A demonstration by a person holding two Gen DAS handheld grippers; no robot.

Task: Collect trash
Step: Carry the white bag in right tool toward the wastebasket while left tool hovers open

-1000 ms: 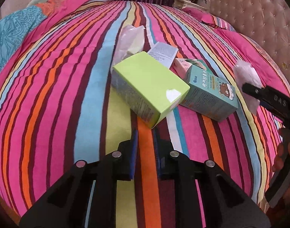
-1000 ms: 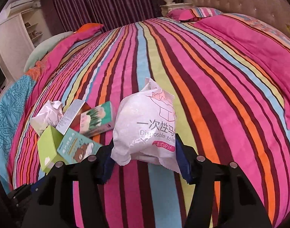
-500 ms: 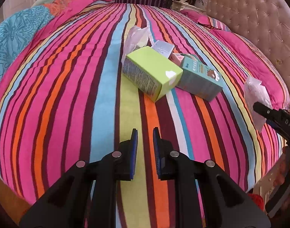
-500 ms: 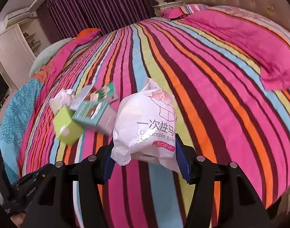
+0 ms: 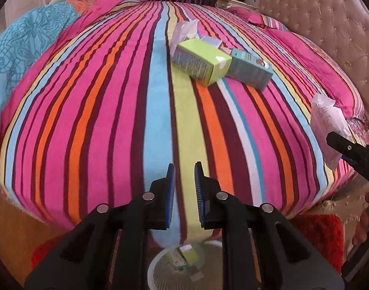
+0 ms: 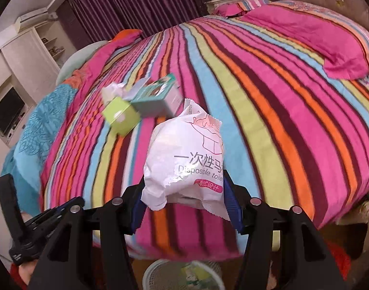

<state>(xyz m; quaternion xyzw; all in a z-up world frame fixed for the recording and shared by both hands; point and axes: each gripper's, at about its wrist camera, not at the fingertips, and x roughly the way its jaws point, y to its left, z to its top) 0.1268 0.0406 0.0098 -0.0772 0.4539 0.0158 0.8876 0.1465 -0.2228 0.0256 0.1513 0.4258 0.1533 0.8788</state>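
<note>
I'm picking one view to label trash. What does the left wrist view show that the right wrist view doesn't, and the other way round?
Only the left wrist view shows the left gripper from behind: jaws nearly together, nothing between them.

Only the right wrist view shows the printing on the white packet, the right gripper clamping it, and a cabinet with a dark screen.

Both show the striped bed, the green box, the teal box, the crumpled tissue and the white basket below.
</note>
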